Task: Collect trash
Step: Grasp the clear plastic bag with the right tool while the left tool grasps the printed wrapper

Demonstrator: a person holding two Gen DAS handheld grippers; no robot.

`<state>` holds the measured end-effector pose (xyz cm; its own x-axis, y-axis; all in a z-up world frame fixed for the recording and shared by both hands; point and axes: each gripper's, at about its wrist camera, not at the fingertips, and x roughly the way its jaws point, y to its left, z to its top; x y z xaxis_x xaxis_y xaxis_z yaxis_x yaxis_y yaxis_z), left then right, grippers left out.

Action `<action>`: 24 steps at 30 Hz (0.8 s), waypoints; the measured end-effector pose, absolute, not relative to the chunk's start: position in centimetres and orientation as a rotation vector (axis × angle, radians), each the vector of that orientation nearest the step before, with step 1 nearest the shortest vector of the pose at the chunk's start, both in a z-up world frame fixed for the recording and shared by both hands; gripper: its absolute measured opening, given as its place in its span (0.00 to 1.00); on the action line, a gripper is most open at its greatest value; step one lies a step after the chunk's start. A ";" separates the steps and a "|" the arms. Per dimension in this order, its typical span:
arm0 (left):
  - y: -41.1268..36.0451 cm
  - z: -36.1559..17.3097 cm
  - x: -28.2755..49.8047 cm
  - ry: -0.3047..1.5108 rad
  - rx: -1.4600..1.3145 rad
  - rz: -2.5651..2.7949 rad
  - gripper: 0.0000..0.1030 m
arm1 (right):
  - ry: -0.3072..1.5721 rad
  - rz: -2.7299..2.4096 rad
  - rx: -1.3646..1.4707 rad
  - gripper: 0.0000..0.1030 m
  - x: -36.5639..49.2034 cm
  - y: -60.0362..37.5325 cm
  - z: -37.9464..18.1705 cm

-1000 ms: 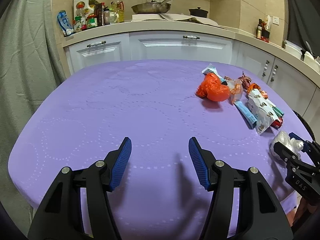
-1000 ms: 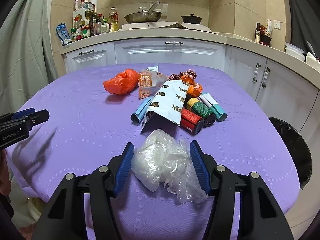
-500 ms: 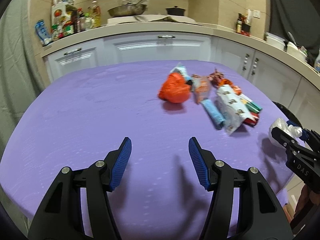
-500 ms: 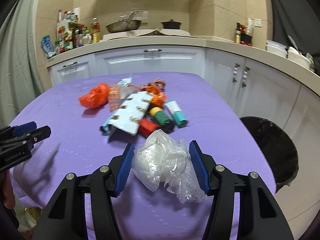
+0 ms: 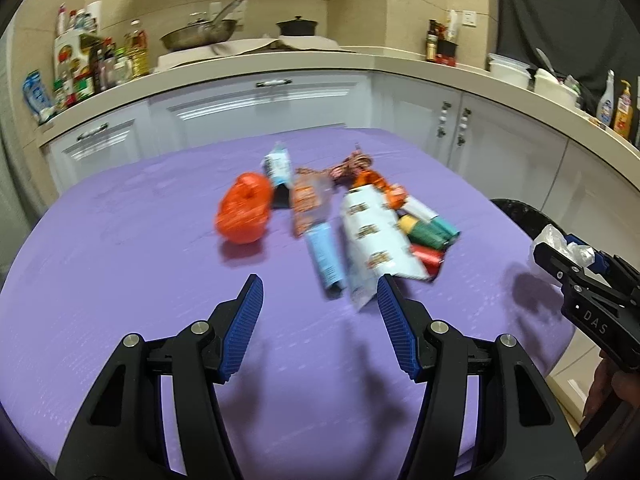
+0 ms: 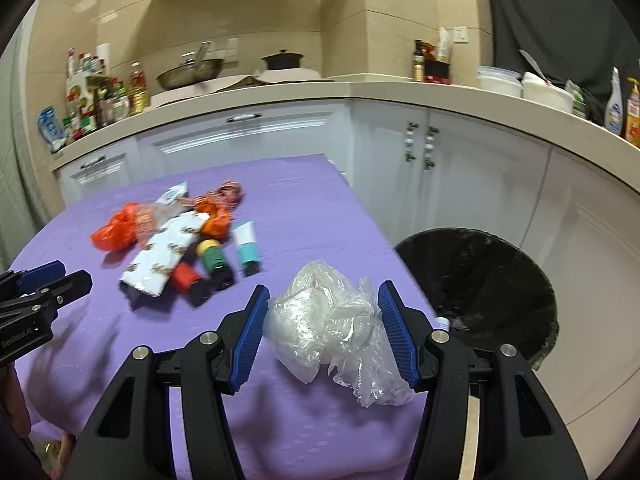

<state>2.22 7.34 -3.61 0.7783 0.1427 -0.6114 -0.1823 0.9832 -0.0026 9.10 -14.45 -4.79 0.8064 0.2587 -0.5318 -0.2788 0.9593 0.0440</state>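
**Right wrist: clear bag clamped, bin just off the bench corner**

Right wrist view, my read: right hand-held gripper (image 6: 322,332) is clamped on the crumpled clear plastic bag (image 6: 328,324), both blue pads pressing its sides, loose tail hanging below. Jaws sit mid-width because the wad is bulky, not because it's loose. Bag is held above the bench (image 6: 304,208) near its right edge, with the black-lined trash bin (image 6: 480,280) on the floor just beyond. So I judge this is the carry to the bin, drop not yet done.

Left hand-held gripper (image 5: 320,320) is medium-wide and empty, hovering over bare purple cloth, pointed at the remaining pile: orange plastic bag (image 5: 244,214), white printed wrapper (image 5: 376,240), small coloured tubes (image 5: 424,236). Likely staged for the next pick. Left view is motion-blurred, so pile details are rough.
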 end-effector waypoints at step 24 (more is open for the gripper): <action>4.1 -5.5 8.4 0.726 -0.048 0.165 0.33 | 0.607 0.197 0.051 0.54 12.9 -20.5 -6.1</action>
<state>8.37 4.13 -5.46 0.7354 0.1331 -0.6644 -0.1667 0.9859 0.0130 12.95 -20.49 -6.13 0.8033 0.1986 -0.5615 -0.1684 0.9800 0.1056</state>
